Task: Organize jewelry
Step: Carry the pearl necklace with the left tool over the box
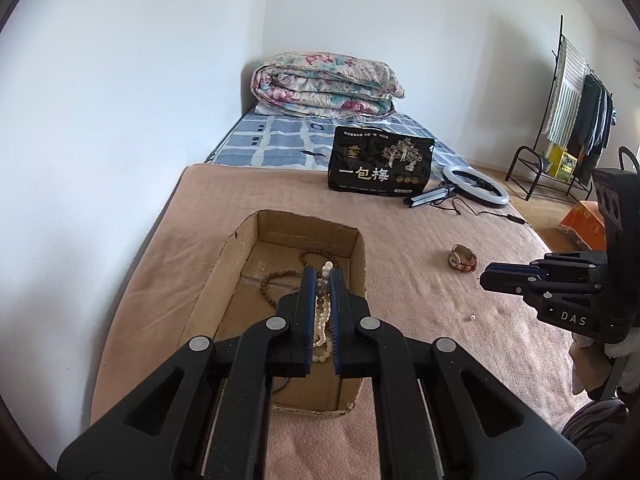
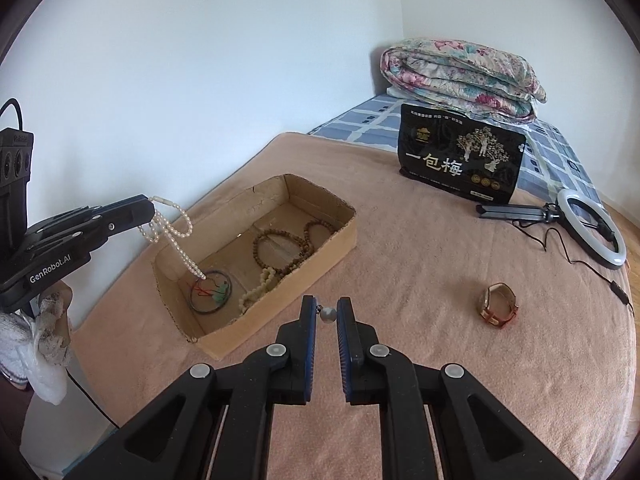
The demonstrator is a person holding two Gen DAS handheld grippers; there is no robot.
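In the left wrist view my left gripper point(image 1: 323, 276) is shut on a white pearl necklace point(image 1: 322, 320), above an open cardboard box point(image 1: 304, 220). From the right wrist view the pearl necklace point(image 2: 172, 228) hangs in loops from the left gripper point(image 2: 150, 204), its end dangling into the box point(image 2: 344, 208). Brown bead strands point(image 2: 280, 244), a cream bead bracelet point(image 2: 260, 284) and a green bangle point(image 2: 211, 291) lie inside. My right gripper point(image 2: 326, 309) is shut on a small grey pearl bead point(image 2: 328, 315), near the box's right side. A brown-strapped watch point(image 2: 498, 305) lies on the pink blanket.
A black printed bag point(image 2: 460, 164) stands further back, with a ring light point(image 2: 592, 232) and its cable to the right. A folded floral quilt point(image 2: 460, 76) is in the corner. The wall runs close along the box's left. One tiny white bead point(image 1: 473, 317) lies loose on the blanket.
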